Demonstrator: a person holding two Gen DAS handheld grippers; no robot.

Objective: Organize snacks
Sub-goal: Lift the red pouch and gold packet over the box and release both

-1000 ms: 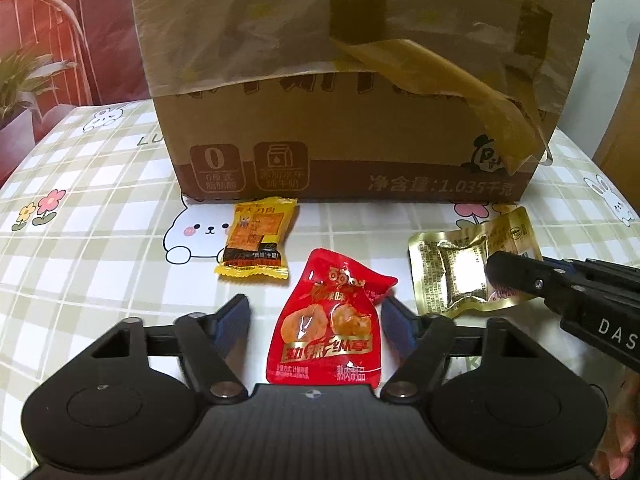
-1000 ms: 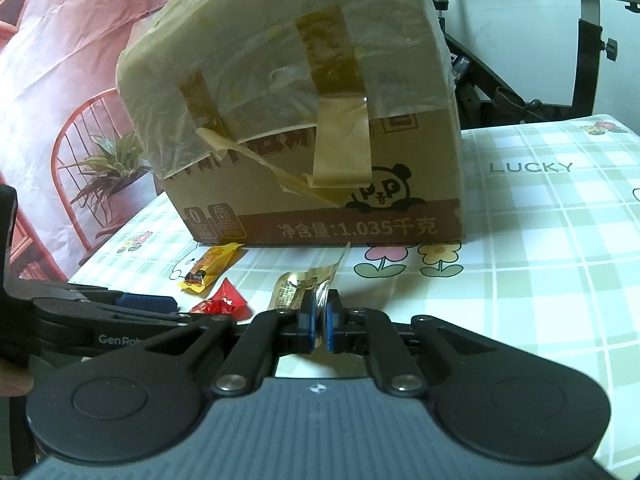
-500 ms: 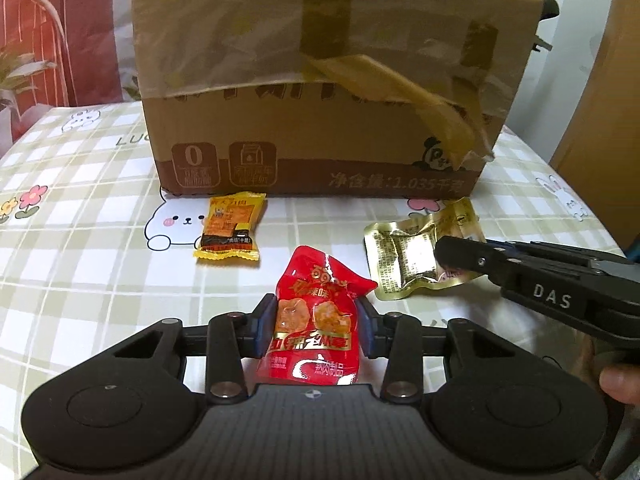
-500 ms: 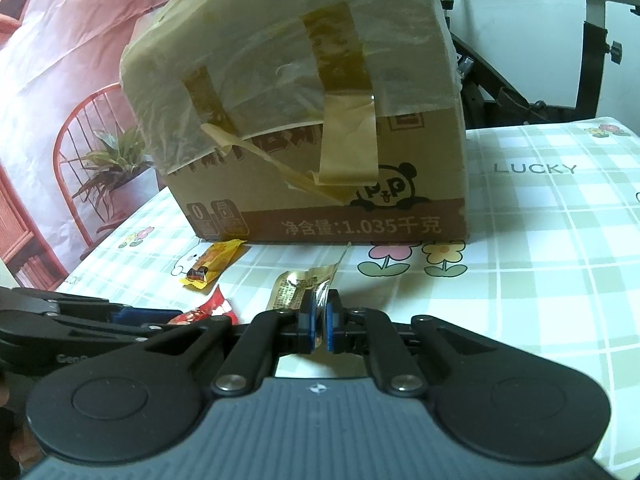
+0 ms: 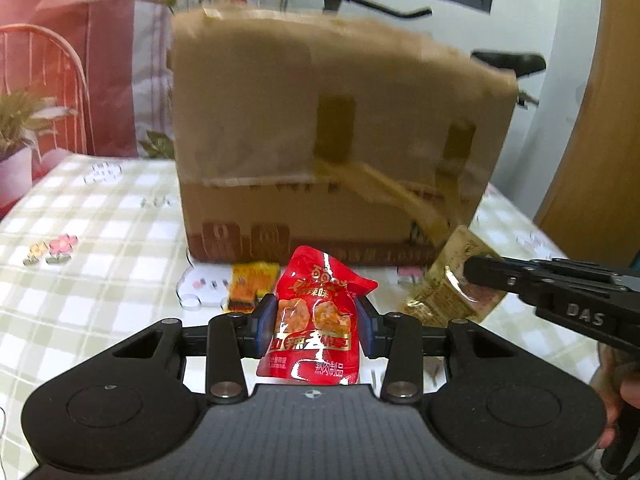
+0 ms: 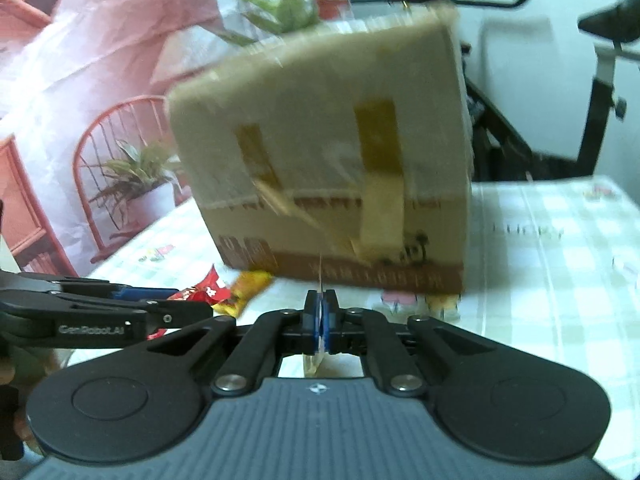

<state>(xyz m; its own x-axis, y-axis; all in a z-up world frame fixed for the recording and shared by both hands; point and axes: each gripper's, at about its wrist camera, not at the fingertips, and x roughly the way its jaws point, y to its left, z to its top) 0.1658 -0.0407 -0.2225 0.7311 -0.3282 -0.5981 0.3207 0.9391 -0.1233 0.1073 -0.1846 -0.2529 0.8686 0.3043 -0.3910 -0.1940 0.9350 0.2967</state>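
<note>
My left gripper (image 5: 316, 322) is shut on a red snack packet (image 5: 316, 320), held off the checked tablecloth with its top sticking up. My right gripper (image 6: 321, 314) is shut on a gold foil packet (image 6: 316, 362), seen edge-on between the blue pads. From the left wrist view that gold packet (image 5: 444, 292) hangs lifted from the right gripper's (image 5: 474, 270) black tip. An orange-yellow snack packet (image 5: 250, 286) still lies on the cloth in front of a tall taped cardboard box (image 5: 332, 152). The red packet (image 6: 204, 290) and the left gripper (image 6: 188, 302) show at the left of the right wrist view.
The cardboard box (image 6: 332, 160) stands close ahead on the checked tablecloth (image 5: 80, 240). A red chair (image 6: 120, 152) with a potted plant is beyond the table's left edge. An exercise bike (image 6: 580, 92) stands behind at the right. A wooden door (image 5: 600, 120) is at far right.
The left jaws closed around the red packet and lifted it off the cloth. The right gripper rose with the gold packet. Both views now look higher up the box.
</note>
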